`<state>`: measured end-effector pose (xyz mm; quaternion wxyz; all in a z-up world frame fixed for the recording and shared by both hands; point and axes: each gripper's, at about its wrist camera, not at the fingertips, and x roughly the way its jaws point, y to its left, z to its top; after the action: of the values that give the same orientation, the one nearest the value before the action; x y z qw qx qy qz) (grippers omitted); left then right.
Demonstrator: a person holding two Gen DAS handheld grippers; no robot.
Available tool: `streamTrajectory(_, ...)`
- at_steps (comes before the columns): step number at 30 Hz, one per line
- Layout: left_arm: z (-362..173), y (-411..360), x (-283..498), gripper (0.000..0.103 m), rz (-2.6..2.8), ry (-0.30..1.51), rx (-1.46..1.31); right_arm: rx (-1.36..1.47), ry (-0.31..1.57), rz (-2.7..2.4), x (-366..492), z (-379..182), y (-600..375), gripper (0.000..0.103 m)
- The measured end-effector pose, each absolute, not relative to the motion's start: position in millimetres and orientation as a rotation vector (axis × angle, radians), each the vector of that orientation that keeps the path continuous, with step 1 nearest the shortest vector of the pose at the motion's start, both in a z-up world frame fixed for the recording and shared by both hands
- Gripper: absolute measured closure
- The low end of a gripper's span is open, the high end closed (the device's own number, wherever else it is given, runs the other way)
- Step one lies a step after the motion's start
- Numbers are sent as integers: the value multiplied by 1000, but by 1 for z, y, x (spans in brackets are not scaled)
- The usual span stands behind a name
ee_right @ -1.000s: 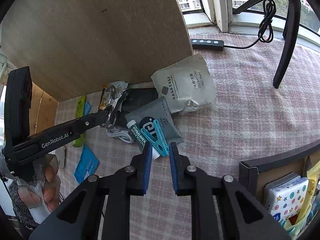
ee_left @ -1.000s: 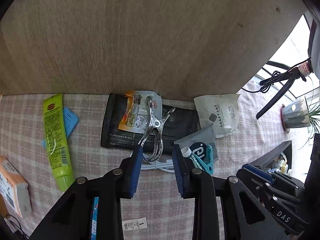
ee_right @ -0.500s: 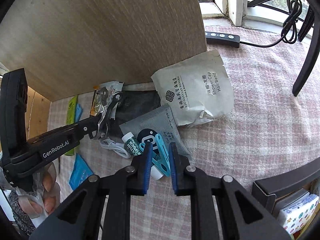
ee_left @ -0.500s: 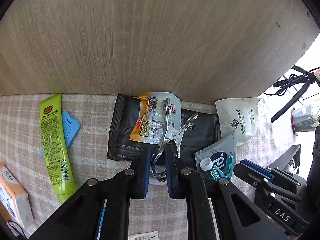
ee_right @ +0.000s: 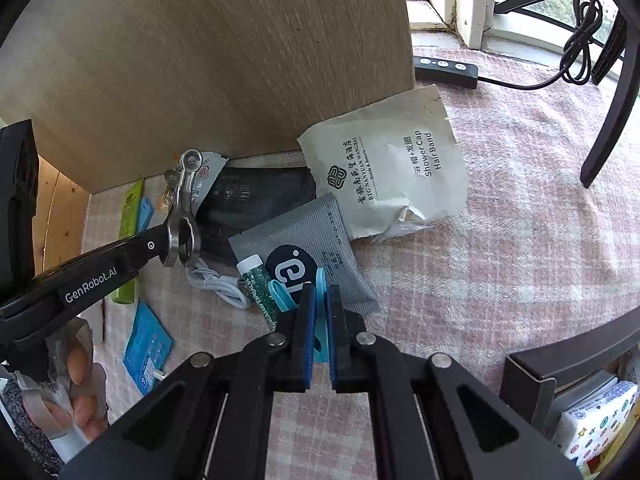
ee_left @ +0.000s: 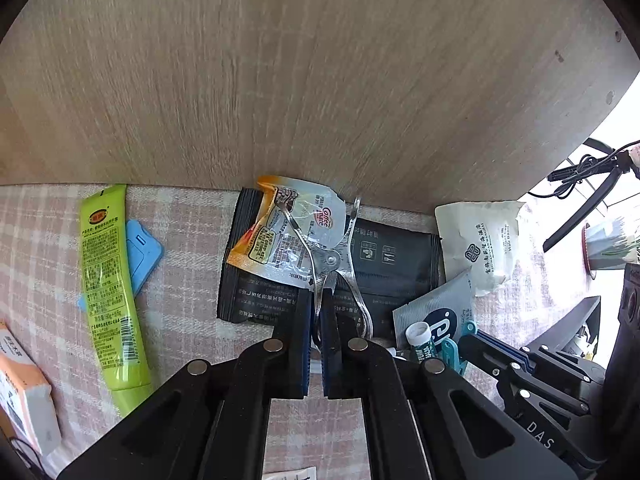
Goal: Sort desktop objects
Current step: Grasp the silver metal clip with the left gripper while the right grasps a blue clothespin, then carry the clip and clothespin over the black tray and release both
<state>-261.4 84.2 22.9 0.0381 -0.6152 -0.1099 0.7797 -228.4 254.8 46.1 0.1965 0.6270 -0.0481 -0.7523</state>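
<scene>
A: Left view?
B: The left gripper [ee_left: 317, 300] has just closed, nipping one handle of the metal clip [ee_left: 330, 258]. The wooden board [ee_left: 320, 80] edge lies just beyond, with bare cloth [ee_left: 188, 264] to the left.
A: Right view?
B: The right gripper [ee_right: 321, 296] has just been closing and pinches the blue peg [ee_right: 320, 280]. There is open cloth to the right.

plaid tablecloth [ee_right: 520, 240]: green tube [ee_left: 106, 280], shower-cap packet [ee_right: 392, 164].
</scene>
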Motion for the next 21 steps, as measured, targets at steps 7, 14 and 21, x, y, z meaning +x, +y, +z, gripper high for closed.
streamTrajectory(7,36,93,-240,100,2412,-340,-1849,1722,-186,-2125,-217,70,277,98)
streamTrajectory(14,64,98,-207,100,2405,-339,-1773,1681,-255,-2166,-188,98,313,97)
streamTrajectory(21,89,146,-195,100,2351,-255,-1688,1662,-307,-2253,-158,118,378,98)
